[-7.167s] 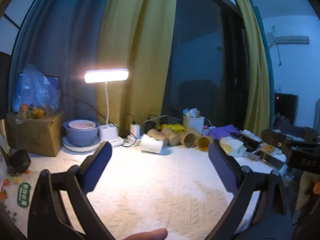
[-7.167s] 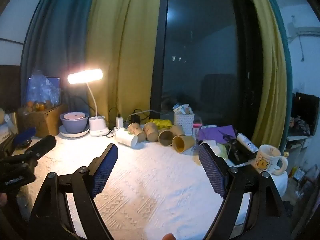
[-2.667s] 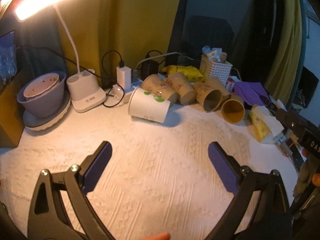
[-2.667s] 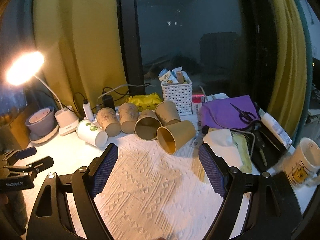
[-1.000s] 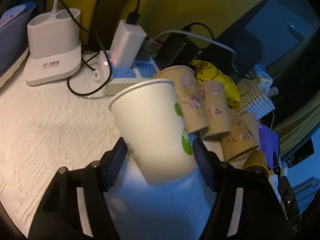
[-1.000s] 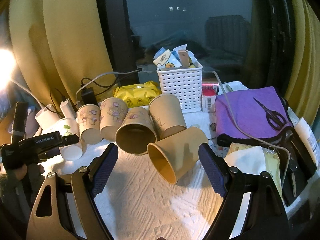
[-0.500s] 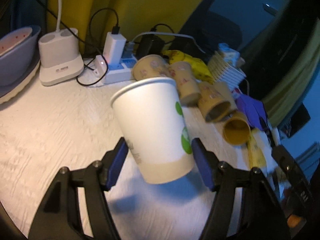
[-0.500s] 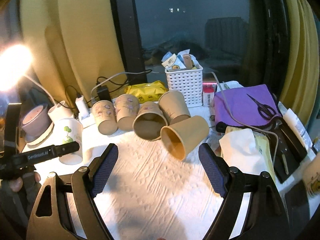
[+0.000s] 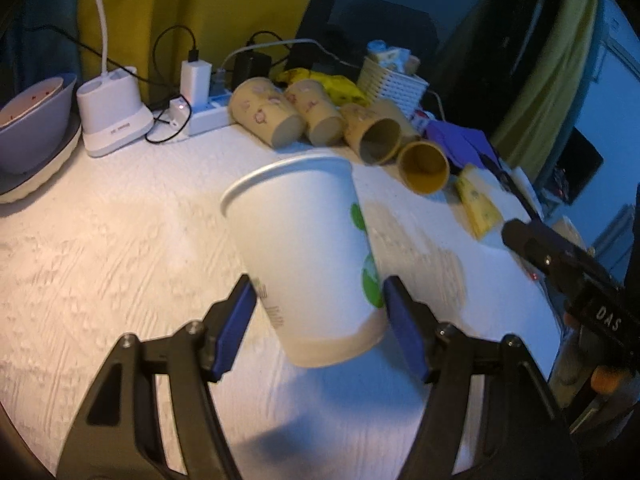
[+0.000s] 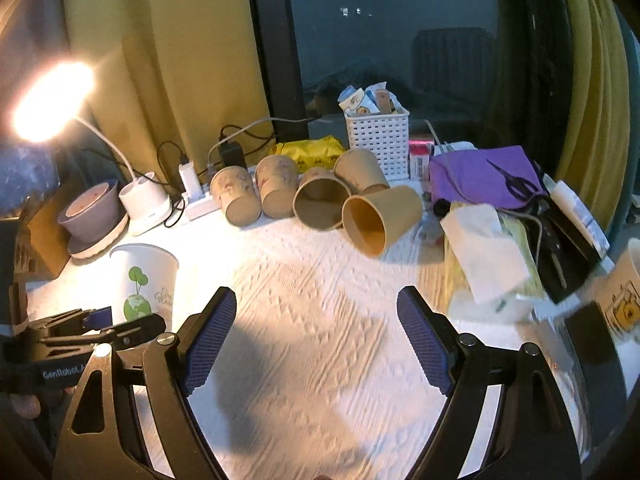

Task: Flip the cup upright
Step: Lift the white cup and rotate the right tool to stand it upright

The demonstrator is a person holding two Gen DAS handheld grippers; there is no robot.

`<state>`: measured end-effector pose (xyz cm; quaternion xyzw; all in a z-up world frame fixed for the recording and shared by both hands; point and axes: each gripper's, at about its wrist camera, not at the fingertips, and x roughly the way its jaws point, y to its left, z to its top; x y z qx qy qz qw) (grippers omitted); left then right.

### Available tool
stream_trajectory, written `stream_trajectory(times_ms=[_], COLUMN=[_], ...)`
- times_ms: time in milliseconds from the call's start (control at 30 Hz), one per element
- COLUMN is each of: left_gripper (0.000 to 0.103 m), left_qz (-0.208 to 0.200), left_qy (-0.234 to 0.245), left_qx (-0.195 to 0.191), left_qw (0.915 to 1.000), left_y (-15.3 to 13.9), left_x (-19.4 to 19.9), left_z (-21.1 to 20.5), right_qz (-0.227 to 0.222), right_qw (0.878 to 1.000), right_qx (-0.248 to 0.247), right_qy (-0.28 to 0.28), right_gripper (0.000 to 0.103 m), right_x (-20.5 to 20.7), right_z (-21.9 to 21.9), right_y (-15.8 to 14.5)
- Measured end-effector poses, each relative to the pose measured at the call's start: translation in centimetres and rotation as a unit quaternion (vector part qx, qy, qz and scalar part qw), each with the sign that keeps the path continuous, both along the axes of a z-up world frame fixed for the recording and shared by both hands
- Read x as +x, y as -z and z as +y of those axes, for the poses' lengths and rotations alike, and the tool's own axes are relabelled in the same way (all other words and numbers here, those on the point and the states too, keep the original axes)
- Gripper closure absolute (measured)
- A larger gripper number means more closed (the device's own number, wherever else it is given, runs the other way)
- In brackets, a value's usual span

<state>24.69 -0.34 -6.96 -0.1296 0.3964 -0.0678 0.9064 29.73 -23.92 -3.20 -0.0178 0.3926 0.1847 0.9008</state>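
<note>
My left gripper is shut on a white paper cup with green leaf print. The cup is mouth up, slightly tilted, over the white tablecloth. The right wrist view shows the same cup upright at the left, held near its base by the left gripper; whether it touches the cloth I cannot tell. My right gripper is open and empty over the middle of the table. Several brown paper cups lie on their sides at the back.
A desk lamp base, power strip with cables and a bowl on a plate stand back left. A white basket, purple cloth with scissors, tissue pack and mug crowd the right.
My left gripper has carried the white cup away from the back row toward the table's front, bringing it closer to upright. My right gripper has drawn back a little, still open.
</note>
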Motion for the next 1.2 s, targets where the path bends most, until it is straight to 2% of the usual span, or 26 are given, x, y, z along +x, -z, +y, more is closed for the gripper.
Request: stream_trajectory(times_ms=[367, 700, 900, 1000, 1200], left_gripper=[0.036, 0.036, 0.036, 0.036, 0.036], left_qz=[-0.034, -0.058, -0.091, -0.123, -0.144], left_qy=[0.039, 0.092, 0.112, 0.124, 0.134], left_qx=[0.029, 0.05, 0.057, 0.079, 0.09], left_qw=[0.9983, 0.9928, 0.9879, 0.9816, 0.9763], left_y=[-0.2, 0.8, 0.9, 0.7, 1.3], left_x=[-6.2, -12.1, -15.5, -17.2, -19.1], left_z=[-1.2, -2.9, -3.8, -4.5, -4.5], right_qz=[0.003, -0.006, -0.001, 0.0, 0.045], right_qw=[1.0, 1.0, 0.999, 0.998, 0.988], right_qx=[0.001, -0.006, 0.029, 0.042, 0.105], right_qy=[-0.003, -0.02, -0.04, -0.056, -0.102], right_gripper=[0.018, 0.018, 0.018, 0.018, 0.018], right_x=[-5.5, -10.5, -13.8, -15.5, -17.3], right_z=[-0.1, 0.1, -0.7, -0.6, 0.1], right_y=[0.1, -0.1, -1.6, -2.4, -2.6])
